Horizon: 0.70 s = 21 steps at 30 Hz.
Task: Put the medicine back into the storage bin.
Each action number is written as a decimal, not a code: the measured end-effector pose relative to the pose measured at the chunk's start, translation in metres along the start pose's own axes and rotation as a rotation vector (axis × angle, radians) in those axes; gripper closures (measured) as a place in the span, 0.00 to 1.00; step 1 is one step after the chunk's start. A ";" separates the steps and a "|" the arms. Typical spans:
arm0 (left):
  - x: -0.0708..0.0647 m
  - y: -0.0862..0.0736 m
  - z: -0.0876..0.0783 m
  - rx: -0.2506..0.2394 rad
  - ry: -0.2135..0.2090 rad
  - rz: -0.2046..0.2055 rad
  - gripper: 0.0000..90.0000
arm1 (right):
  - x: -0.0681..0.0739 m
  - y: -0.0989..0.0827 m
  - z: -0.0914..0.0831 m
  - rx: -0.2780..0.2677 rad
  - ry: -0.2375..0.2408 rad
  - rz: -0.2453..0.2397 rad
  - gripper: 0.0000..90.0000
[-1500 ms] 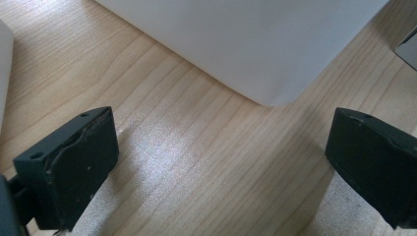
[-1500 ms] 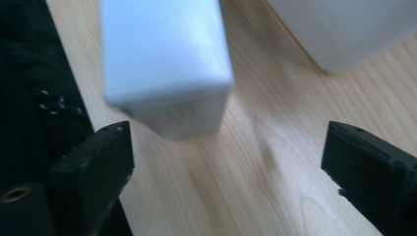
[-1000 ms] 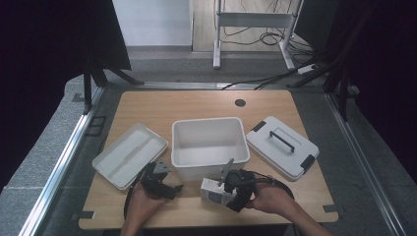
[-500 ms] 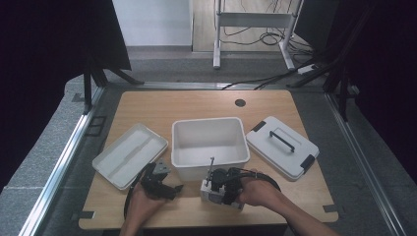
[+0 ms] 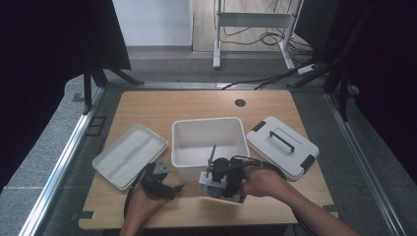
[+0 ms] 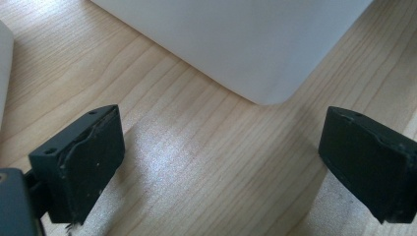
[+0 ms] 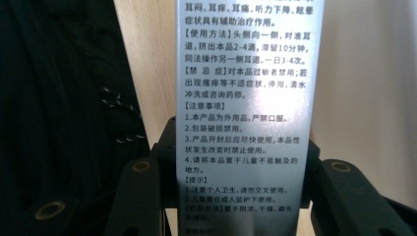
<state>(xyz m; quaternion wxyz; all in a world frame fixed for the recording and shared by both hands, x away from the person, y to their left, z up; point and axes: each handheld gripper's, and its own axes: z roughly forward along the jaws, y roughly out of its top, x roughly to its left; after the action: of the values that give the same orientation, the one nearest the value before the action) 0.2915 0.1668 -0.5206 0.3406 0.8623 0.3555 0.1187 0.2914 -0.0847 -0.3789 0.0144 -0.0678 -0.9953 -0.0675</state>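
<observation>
a: what's on the left?
b: a flat white tray (image 5: 130, 155) near the table's (image 5: 162, 105) left edge. just right of it the left gripper (image 5: 162, 183) sits low over the wood near the front edge, in the person's left hand (image 5: 140, 206). in the left gripper view its jaws stand wide apart with bare table between them, nothing held; a rounded corner of the bin (image 6: 236, 44) lies ahead of them

a: and the middle?
b: an open white bin (image 5: 209, 142), no contents that i can see. right in front of its near wall is the right gripper (image 5: 214, 169)

a: what's that one doing?
b: it's clamped on a slim box (image 7: 246, 98), having just narrowed its jaws onto it. in the right gripper view the box stands up between the two jaws, silver-grey, printed with rows of chinese text. from above it shows as a thin dark sliver (image 5: 212, 156) sticking up over the bin's near rim, tilted a little

a: so where's the box exactly?
b: in the right gripper, off the table, by the bin's front edge; whether it touches the rim i can't tell

a: further right?
b: the right hand (image 5: 260, 182) behind that gripper, then a white lid (image 5: 280, 146) with a dark handle and dark clips, lying flat just right of the bin
</observation>
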 end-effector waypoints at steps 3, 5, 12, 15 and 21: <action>0.000 0.000 0.000 0.000 0.000 0.000 0.04 | 0.000 0.004 -0.015 -0.008 -0.014 -0.004 0.61; 0.000 0.000 0.000 0.000 0.000 0.000 0.04 | 0.000 0.006 -0.025 -0.011 -0.012 -0.011 0.61; 0.000 0.000 0.000 -0.002 0.000 -0.003 0.04 | -0.011 0.014 -0.061 -0.054 -0.026 0.009 0.61; 0.000 0.000 0.000 -0.002 0.000 -0.003 0.04 | -0.018 0.018 -0.076 -0.068 -0.045 0.027 0.61; 0.000 0.000 0.000 -0.002 0.001 -0.003 0.04 | -0.041 0.024 -0.100 -0.107 -0.105 0.083 0.61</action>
<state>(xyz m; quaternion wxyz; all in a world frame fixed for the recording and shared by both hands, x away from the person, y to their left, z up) 0.2915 0.1668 -0.5206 0.3413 0.8614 0.3568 0.1191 0.3368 -0.0800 -0.2780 -0.0386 -0.1132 -0.9860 -0.1161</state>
